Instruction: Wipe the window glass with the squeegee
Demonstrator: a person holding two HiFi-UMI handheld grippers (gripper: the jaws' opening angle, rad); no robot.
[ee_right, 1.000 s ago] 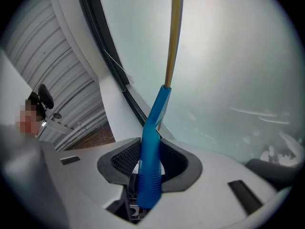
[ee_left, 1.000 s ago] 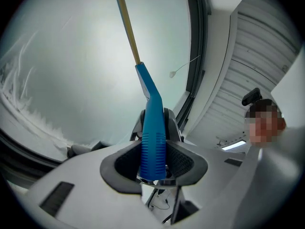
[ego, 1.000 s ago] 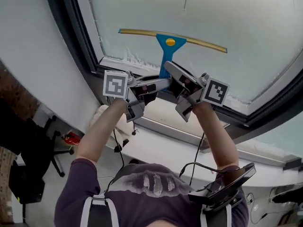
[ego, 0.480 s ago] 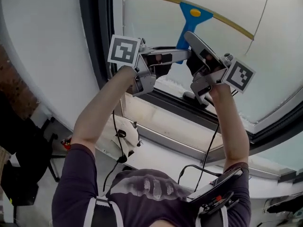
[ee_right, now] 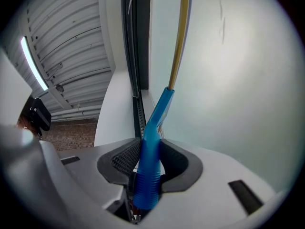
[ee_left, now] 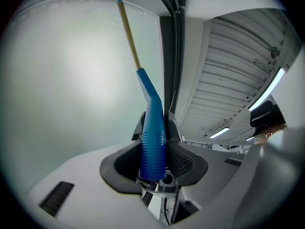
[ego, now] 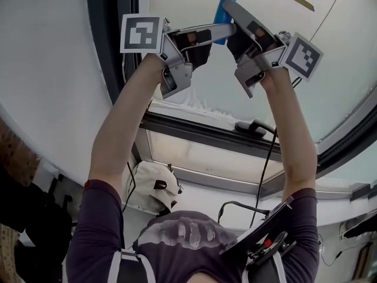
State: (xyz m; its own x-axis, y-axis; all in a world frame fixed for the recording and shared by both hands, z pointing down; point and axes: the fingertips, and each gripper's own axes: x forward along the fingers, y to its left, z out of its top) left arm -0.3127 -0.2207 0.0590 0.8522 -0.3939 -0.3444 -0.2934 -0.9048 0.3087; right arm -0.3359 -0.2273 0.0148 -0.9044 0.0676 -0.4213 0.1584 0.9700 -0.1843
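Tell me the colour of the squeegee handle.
The squeegee handle is blue, seen best in the left gripper view.

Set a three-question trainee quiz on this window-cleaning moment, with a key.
1. True or false: the left gripper is open and empty.
2. The handle of the squeegee is: A red, B blue, C green.
3. Fill in: the right gripper is shut on the ____.
Key: 1 false; 2 B; 3 squeegee.
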